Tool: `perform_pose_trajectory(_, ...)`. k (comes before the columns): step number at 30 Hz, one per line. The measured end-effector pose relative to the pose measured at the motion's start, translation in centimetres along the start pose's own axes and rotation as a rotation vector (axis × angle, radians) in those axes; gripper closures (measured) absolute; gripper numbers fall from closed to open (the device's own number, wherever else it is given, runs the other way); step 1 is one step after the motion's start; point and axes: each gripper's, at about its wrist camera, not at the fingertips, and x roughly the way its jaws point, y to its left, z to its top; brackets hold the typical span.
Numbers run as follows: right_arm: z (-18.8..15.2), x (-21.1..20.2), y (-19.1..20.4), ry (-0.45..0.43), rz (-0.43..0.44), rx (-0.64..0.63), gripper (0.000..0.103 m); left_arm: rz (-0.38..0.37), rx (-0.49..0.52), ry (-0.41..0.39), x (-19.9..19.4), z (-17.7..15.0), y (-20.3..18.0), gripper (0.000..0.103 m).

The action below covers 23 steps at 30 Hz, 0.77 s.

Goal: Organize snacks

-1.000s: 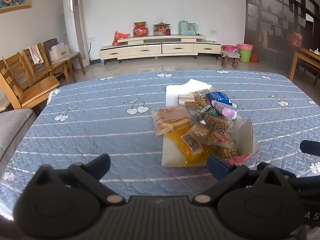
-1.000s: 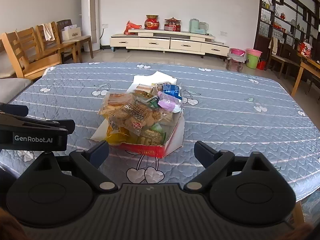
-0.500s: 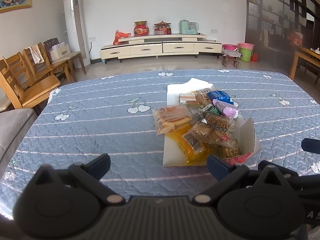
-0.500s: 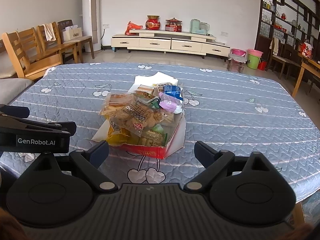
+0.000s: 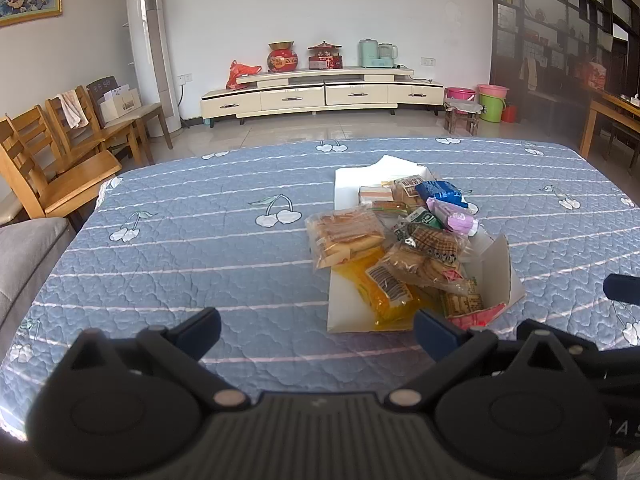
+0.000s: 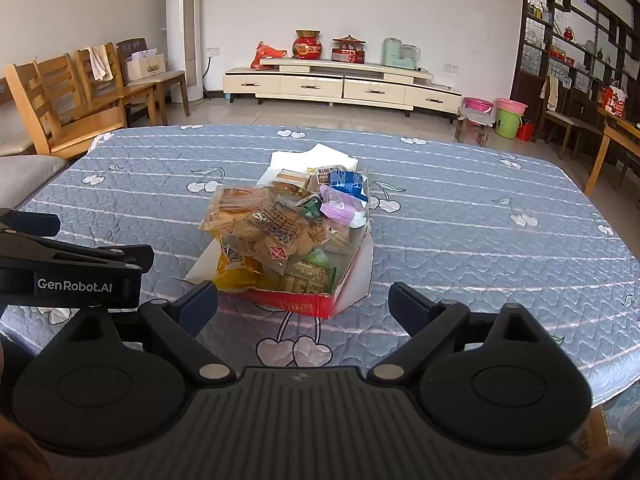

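Note:
A pile of wrapped snacks [image 5: 404, 240] [image 6: 280, 228] fills an opened red-and-white cardboard box [image 5: 500, 276] [image 6: 304, 304] in the middle of the blue quilted table. On top lie a clear bag of biscuits [image 5: 344, 236], a blue packet [image 5: 440, 192] and a purple packet [image 5: 454, 216]. My left gripper [image 5: 316, 330] hovers open near the table's front edge, left of the box, holding nothing. My right gripper [image 6: 302, 306] stands open just in front of the box's red wall, also holding nothing. The left gripper's body [image 6: 72, 276] shows at the left of the right wrist view.
The table cover [image 5: 180, 248] has cherry prints. Wooden chairs [image 5: 60, 152] and a grey sofa arm [image 5: 24, 252] stand at the left. A low TV cabinet [image 5: 320, 92], buckets [image 5: 492, 102] and a wooden table [image 5: 612, 120] lie beyond.
Both views have shifted only slightly; the box and snacks sit a touch lower and nearer. Neither gripper has changed its opening.

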Motion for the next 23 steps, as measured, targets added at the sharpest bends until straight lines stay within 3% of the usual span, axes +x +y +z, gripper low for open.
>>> perform_pose_trajectory(23,0.01,-0.08,-0.19,-0.003,0.001,-0.004,0.000,-0.024,-0.011,0.014,0.30,0.10,0.17,0.001)
